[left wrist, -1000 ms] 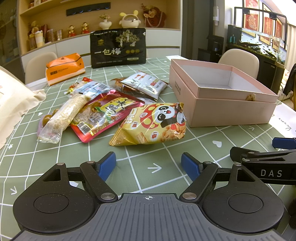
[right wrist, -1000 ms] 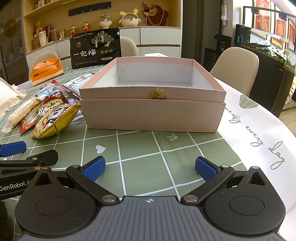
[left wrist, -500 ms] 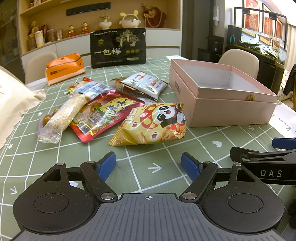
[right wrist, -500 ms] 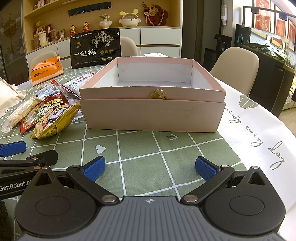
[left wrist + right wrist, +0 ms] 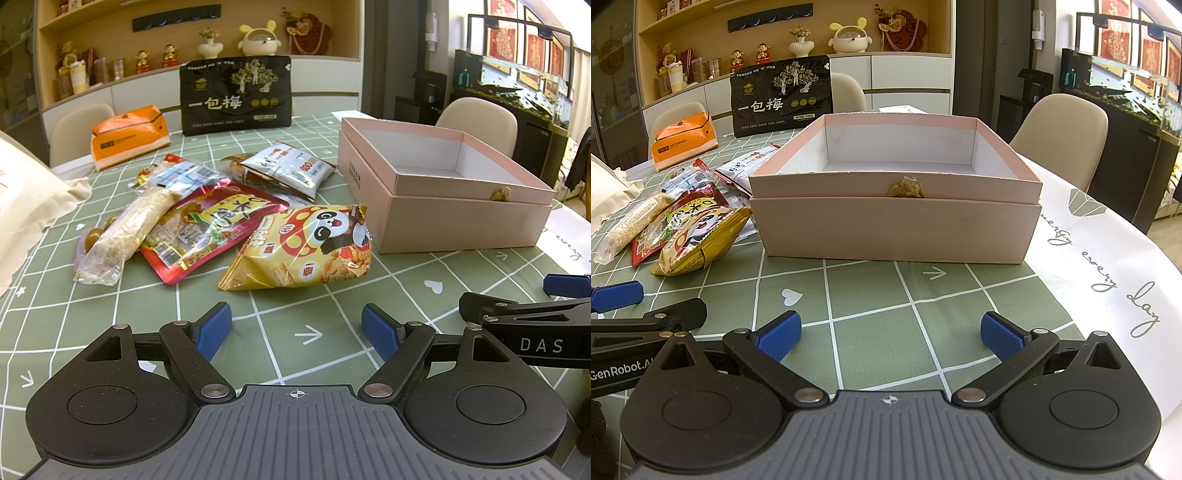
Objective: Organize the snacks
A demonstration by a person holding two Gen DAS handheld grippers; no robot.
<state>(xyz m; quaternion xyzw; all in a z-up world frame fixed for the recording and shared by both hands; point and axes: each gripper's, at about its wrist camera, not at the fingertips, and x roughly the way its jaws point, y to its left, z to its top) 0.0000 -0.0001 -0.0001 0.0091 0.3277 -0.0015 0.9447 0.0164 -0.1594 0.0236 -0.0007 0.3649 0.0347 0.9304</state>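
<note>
On the green checked tablecloth (image 5: 155,306), beyond the left gripper (image 5: 296,326) with its fingers spread and empty, the snack pile runs from a rice bar (image 5: 125,232) past a red packet (image 5: 210,229) to the panda bag (image 5: 306,247), nearest its fingertips; the right gripper (image 5: 890,334), likewise spread, faces the pink box (image 5: 894,229), apart from it

The left claw (image 5: 296,326) and the right claw (image 5: 890,336) sit side by side, tilted downward, jaws spread wide and empty.
</note>
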